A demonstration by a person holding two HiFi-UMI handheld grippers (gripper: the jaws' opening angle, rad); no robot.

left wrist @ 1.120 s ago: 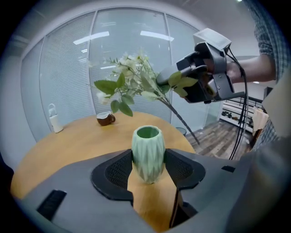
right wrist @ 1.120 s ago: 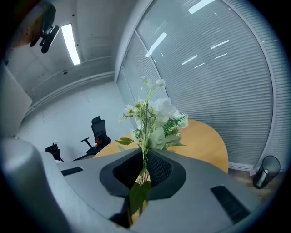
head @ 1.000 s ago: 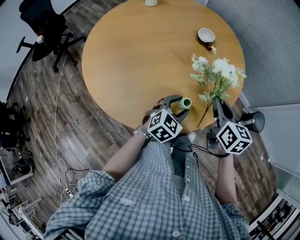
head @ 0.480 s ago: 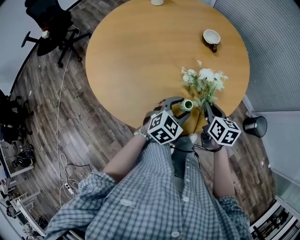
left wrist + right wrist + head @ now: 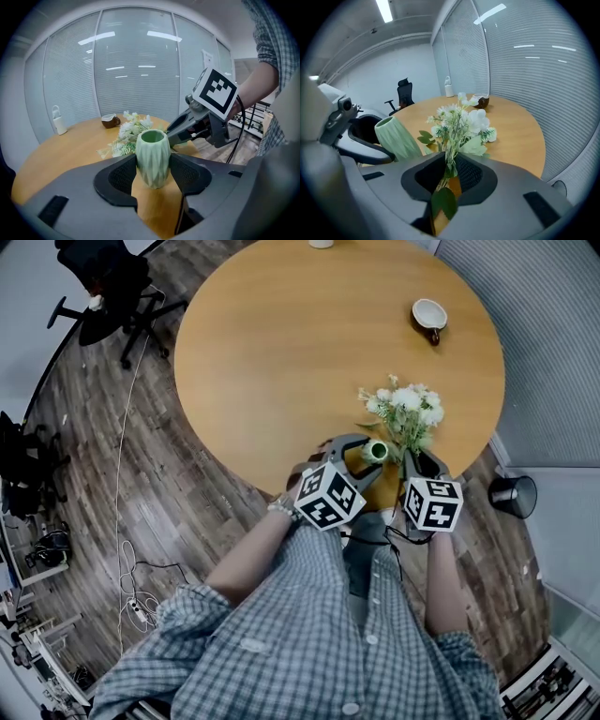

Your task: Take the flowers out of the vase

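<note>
My right gripper (image 5: 449,165) is closed on the thin green stems of the small bunch of white flowers with green leaves (image 5: 461,119). It holds them low down, with one leaf hanging below the jaws. The blooms fan out ahead of it over the round wooden table (image 5: 281,362), clear of the vase and just to its right; whether they touch the tabletop I cannot tell. My left gripper (image 5: 152,178) grips the ribbed pale-green vase (image 5: 152,154), ceramic by the look, around its lower body near the table's near edge, its mouth empty. I judge the bunch light and floppy. The thin stems would bend or slip apart in a loose pinch and the heads would crush, so the bundled stems below the leaves are the place to hold. The vase looks hard, smooth and breakable, so a firm hold on its ribbed body suits it. A brown and white cup (image 5: 430,317) stands well apart at the far side
</note>
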